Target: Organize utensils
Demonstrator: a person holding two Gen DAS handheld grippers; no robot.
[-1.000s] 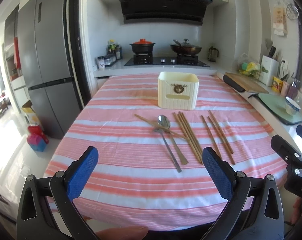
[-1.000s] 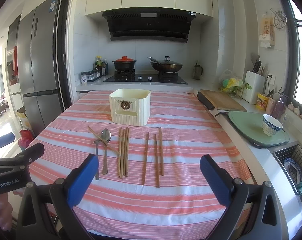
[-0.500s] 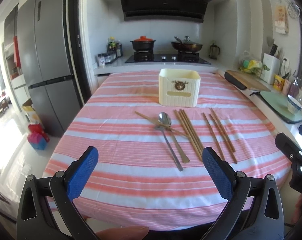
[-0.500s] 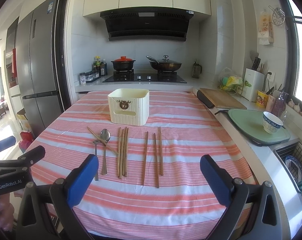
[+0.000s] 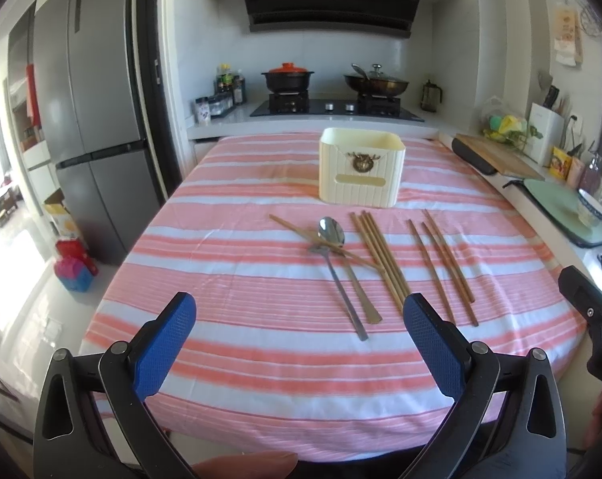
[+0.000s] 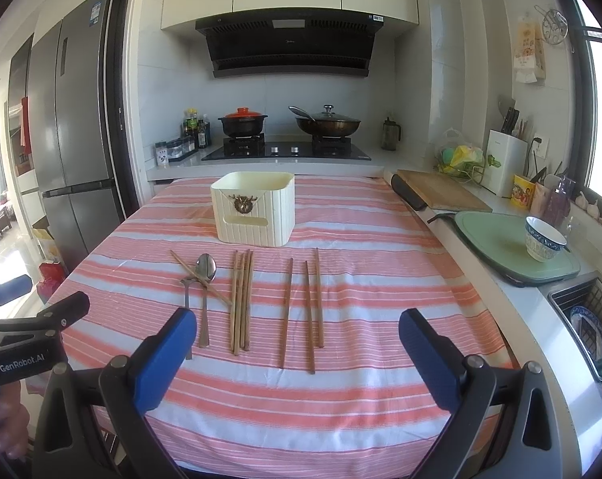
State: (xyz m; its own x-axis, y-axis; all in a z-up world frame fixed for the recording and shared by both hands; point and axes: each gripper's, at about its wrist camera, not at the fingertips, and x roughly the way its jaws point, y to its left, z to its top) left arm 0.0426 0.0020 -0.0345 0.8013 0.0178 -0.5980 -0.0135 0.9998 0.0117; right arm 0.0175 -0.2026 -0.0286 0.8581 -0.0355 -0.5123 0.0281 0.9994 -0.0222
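closer now, both hand-held grippers (image 5: 299,329) (image 6: 297,333) wide, seemingly empty

Left black gripper with blue pads (image 5: 299,333): jaws wide apart, holding nothing. Right black gripper with blue pads (image 6: 297,339): same, at 3 o'clock of left.

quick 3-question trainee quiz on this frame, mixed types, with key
1. True or false: the cream holder already has chopsticks in it.
2. The single chopstick lies across: A) the spoon B) the holder C) the three spaced chopsticks.
3. Fill in: both the left gripper and the right gripper are ___.

Key: 1 false; 2 A; 3 open.
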